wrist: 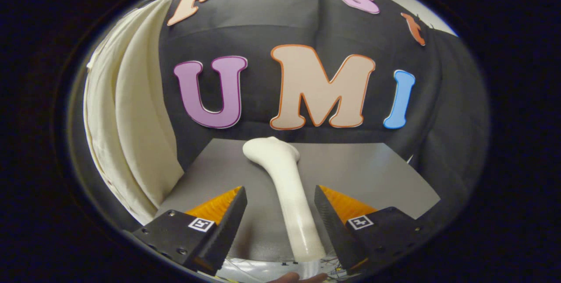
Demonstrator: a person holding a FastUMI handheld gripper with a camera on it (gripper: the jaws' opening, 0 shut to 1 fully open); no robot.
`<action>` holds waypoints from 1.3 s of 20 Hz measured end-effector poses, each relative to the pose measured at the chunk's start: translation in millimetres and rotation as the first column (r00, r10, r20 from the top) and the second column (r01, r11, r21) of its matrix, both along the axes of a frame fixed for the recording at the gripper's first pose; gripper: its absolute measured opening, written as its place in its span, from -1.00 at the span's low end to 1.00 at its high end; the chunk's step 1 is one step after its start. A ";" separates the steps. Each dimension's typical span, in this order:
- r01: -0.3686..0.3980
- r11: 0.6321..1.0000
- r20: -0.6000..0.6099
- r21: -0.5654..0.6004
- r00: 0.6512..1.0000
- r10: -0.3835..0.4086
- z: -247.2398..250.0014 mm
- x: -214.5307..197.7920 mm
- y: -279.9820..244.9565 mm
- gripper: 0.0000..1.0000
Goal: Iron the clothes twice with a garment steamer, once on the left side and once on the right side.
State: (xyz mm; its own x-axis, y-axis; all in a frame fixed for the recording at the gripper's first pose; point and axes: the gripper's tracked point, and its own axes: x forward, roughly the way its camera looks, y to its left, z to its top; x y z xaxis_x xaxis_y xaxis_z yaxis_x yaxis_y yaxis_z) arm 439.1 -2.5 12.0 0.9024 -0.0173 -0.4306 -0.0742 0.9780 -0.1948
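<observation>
Item one, your claw [280, 213]: fingers spread wide, nothing pressed between them, both pads clear of the steamer's handle, which runs up the gap. Item two, the garment steamer [287, 186]: white, lying on the grey tabletop [372, 173], its long handle passing between your fingers closer to the right one, its broader rounded head resting beyond the fingertips near the tabletop's far edge. The handle's near end reaches past the tabletop's front edge; whether it is touched there you cannot tell, since that spot is blurred and partly cut off, though something that may be a fingertip [291, 277] shows just below it. Item three, the clothes [131, 121]: a cream garment hanging in long vertical folds to the left of your left finger, well apart from the steamer, its lower hem coming down beside the tabletop's left edge. Item four, the booth's wall [438, 112]: black cloth, standing behind the tabletop.
</observation>
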 end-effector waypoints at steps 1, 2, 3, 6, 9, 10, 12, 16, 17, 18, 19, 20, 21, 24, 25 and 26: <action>-0.013 1.000 -0.010 0.002 1.000 0.013 -2.0 9.1 1.6 0.89; -0.010 1.000 -0.014 0.007 1.000 0.010 -3.7 21.1 -0.8 0.86; -0.003 1.000 -0.034 0.020 0.999 0.003 -7.4 31.9 -2.3 0.85; 0.051 0.998 -0.149 0.024 0.988 -0.047 -28.9 56.8 -14.8 0.81; 0.051 0.999 -0.265 0.018 0.963 -0.044 -43.4 52.2 -15.0 0.44; 0.057 0.997 -0.295 0.044 0.955 -0.042 -49.2 53.8 -13.5 0.28; 0.070 0.996 -0.285 0.059 0.957 -0.050 -48.9 58.6 -17.8 0.15; 0.088 0.996 -0.274 0.022 0.958 -0.079 -46.0 57.3 -23.3 -0.23; 0.104 0.995 -0.260 -0.003 0.960 -0.101 -42.5 55.8 -28.1 -0.26; 0.112 0.994 -0.238 -0.006 0.965 -0.110 -36.7 53.9 -28.0 -0.29; 0.113 0.994 -0.208 -0.001 0.972 -0.111 -31.4 51.1 -23.1 -0.30; 0.112 0.994 -0.183 0.011 0.977 -0.108 -24.6 45.0 -19.2 -0.32; 0.117 0.992 -0.150 0.038 0.983 -0.110 -18.3 35.8 -13.4 -0.34; 0.129 0.990 -0.072 0.048 0.989 -0.125 -6.1 1.4 -0.6 -0.36; 0.123 0.992 -0.043 0.024 0.992 -0.122 -0.5 -14.2 5.5 -0.37; 0.129 0.992 -0.016 0.004 0.992 -0.129 7.1 -28.1 11.6 -0.38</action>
State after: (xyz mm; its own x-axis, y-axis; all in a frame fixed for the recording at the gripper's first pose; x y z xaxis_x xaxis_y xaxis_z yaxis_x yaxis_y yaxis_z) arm 411.0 9.1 19.1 0.8859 -0.1305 -0.4453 0.0493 0.9807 -0.1893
